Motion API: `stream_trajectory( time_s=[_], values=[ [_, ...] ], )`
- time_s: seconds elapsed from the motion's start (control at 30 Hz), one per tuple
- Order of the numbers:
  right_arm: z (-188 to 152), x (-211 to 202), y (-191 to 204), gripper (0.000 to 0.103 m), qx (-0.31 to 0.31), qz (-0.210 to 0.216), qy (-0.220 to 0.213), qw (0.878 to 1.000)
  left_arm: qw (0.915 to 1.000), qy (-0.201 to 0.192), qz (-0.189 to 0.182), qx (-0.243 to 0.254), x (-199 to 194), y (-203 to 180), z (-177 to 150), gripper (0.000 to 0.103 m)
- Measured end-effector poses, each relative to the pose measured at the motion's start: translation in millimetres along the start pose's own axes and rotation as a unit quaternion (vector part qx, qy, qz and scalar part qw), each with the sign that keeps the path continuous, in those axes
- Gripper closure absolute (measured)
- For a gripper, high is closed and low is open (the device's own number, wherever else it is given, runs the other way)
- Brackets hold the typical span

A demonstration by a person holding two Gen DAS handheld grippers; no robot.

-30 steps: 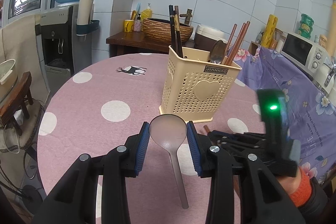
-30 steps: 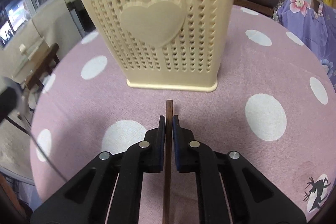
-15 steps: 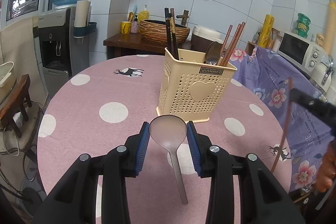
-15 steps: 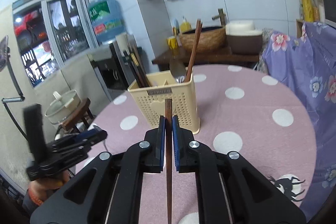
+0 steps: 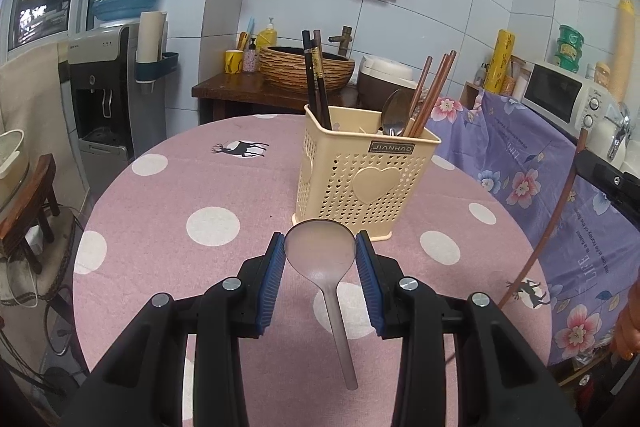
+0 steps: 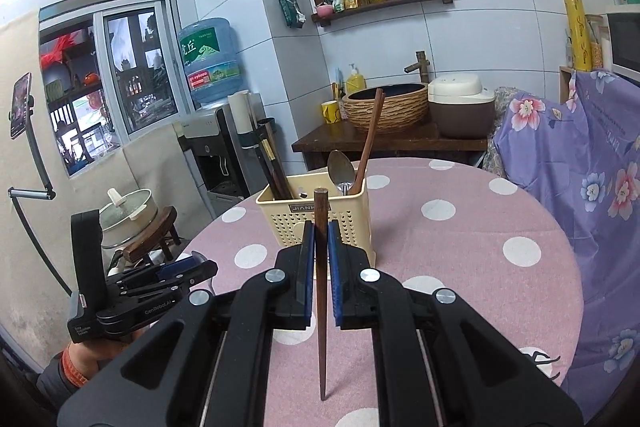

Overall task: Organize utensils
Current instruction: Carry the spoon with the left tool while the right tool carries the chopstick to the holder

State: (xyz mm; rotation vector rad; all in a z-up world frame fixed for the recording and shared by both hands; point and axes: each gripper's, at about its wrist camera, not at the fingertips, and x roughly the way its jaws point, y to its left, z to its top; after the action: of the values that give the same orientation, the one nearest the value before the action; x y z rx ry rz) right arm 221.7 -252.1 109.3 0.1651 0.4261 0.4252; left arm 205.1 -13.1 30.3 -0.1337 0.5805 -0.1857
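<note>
A cream perforated utensil holder stands on the pink dotted table; it also shows in the right wrist view. It holds dark chopsticks, brown chopsticks and a metal spoon. My left gripper is shut on the bowl of a grey spoon, just in front of the holder. My right gripper is shut on a brown chopstick, raised above the table on the holder's near side. That chopstick shows at the right of the left wrist view.
A purple floral cloth covers furniture right of the table. A water dispenser stands at the left, a wooden counter with a woven basket behind, a microwave at the far right. A stool with a pot stands left of the table.
My right gripper has lifted the brown chopstick off the table and drawn back, up and away from the holder. My left gripper has risen slightly with the grey spoon.
</note>
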Motion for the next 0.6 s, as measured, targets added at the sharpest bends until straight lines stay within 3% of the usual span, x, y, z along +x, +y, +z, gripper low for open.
stream_trajectory(
  time_s=[0.13,0.27,0.4,0.6],
  values=[
    [17,2,5,0.095,-0.007,0.004,-0.007,1.0,0.9998,-0.009,-0.017,0.008,-4,-4,18,0.067],
    [60,2,17,0.095,-0.025,0.015,-0.031,0.999,0.9977,-0.05,-0.034,0.03,-20,-16,59,0.067],
    [119,6,32,0.095,-0.04,0.009,-0.074,0.996,0.9908,-0.123,-0.013,0.056,-35,-29,118,0.067],
    [183,29,45,0.095,-0.051,-0.03,-0.133,0.989,0.9835,-0.173,0.015,0.051,-15,-39,188,0.067]
  ],
)
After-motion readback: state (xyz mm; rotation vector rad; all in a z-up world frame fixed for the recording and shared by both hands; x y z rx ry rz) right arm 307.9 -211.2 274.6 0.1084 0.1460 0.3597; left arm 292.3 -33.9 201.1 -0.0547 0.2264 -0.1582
